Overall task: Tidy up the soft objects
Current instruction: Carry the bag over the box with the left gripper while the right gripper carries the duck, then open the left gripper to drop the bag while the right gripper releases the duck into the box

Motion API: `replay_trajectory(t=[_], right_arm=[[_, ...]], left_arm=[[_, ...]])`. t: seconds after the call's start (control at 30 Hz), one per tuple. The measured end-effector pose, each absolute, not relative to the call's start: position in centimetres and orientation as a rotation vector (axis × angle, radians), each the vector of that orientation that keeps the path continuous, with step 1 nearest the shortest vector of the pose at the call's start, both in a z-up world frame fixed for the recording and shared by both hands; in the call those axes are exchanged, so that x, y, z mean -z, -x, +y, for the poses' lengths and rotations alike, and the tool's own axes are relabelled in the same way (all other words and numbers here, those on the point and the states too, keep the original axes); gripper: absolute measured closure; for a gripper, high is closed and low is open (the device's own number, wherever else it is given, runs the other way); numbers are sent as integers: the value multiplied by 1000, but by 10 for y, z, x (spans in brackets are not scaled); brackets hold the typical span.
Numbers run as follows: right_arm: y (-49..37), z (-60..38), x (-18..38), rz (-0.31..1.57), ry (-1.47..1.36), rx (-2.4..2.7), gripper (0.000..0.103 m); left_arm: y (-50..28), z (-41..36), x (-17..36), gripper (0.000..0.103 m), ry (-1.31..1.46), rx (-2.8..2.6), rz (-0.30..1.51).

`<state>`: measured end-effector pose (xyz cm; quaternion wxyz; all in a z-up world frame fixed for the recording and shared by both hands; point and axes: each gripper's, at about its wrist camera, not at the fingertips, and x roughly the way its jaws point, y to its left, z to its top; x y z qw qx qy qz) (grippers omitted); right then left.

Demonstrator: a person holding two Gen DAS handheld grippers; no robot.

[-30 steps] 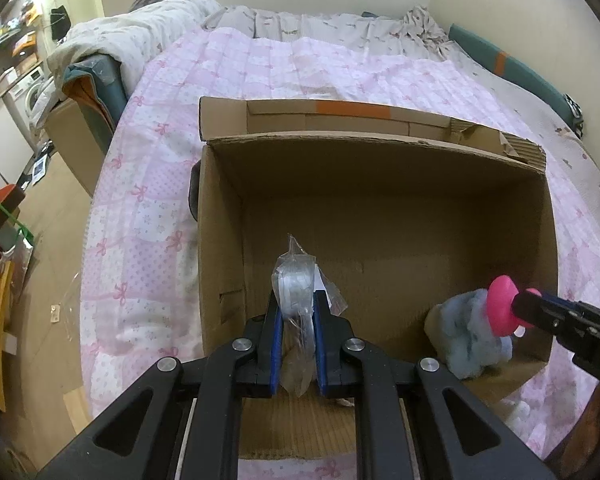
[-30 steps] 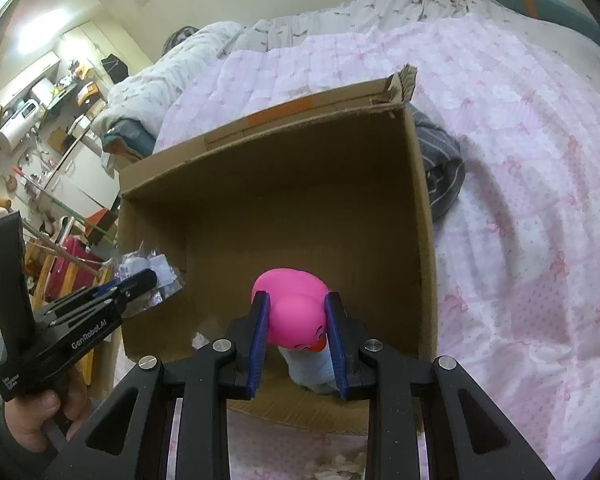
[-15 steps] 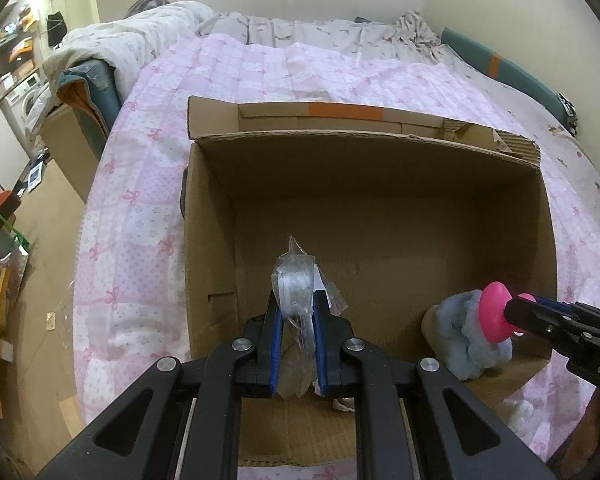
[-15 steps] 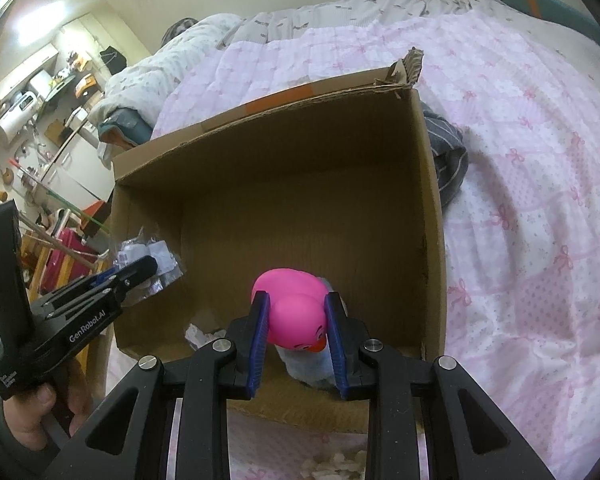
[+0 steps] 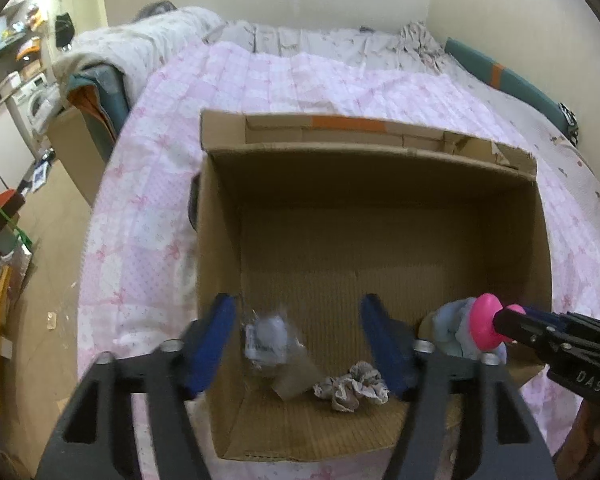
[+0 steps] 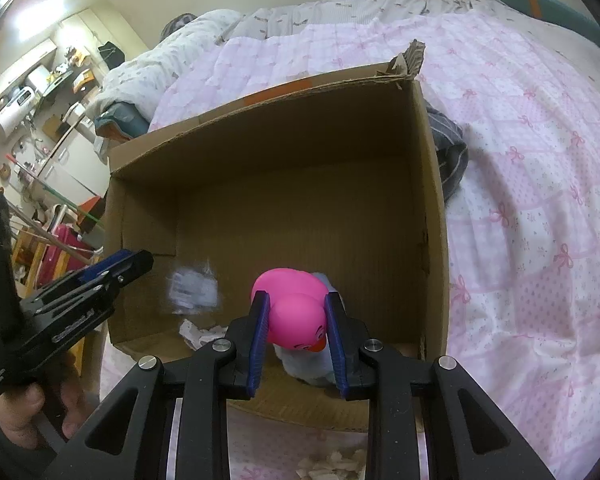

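An open cardboard box [image 5: 364, 184] [image 6: 268, 128] lies on the pink quilt. My left gripper [image 5: 300, 332] is open over the box's near left part. A clear plastic packet [image 5: 268, 338] [image 6: 194, 290], blurred, is in the air between the jaws, falling into the box. My right gripper [image 6: 296, 322] is shut on a pink rubber duck [image 6: 296, 314] [image 5: 486, 326] over the box's near right part. A light blue plush [image 5: 454, 330] [image 6: 306, 370] lies in the box under the duck. A grey scrunchie [image 5: 352, 386] [image 6: 202, 336] lies on the box floor.
The pink quilt [image 5: 148, 208] [image 6: 540, 200] covers the bed around the box. A dark striped cloth [image 6: 450, 156] lies beside the box's right wall. White crumpled bits [image 6: 332, 464] lie on the quilt near me. The floor and clutter [image 5: 16, 240] are off the bed's left.
My left gripper has opened and let go of the plastic packet, which is dropping into the box. The right gripper still holds the duck, slightly lower and nearer the box.
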<state>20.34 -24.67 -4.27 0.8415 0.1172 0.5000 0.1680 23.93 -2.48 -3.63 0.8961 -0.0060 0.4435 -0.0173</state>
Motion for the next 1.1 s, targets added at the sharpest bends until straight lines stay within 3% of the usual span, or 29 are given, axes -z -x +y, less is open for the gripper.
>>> replay_trajectory(t=[0.87,0.93,0.97,1.0,1.1], right_arm=[[-206,-250,42,1021,-300,-370,72],[-207,-251,41,1018,-343,-393,49],[-206,-252,39,1001,-351,-386,26],[-204,-254,36,976,-360,-377,21],[-204,-256,32,953,-368,-377,21]], left_arm=[[-230,-28,36,34,-28,31,903],[-229,-26,34,34,-21,27,898],[-228,-24,33,34,-17,22,895],[-227,-22,32,34,-14,18,893],[-226,-18,31,34,-5,10,894]])
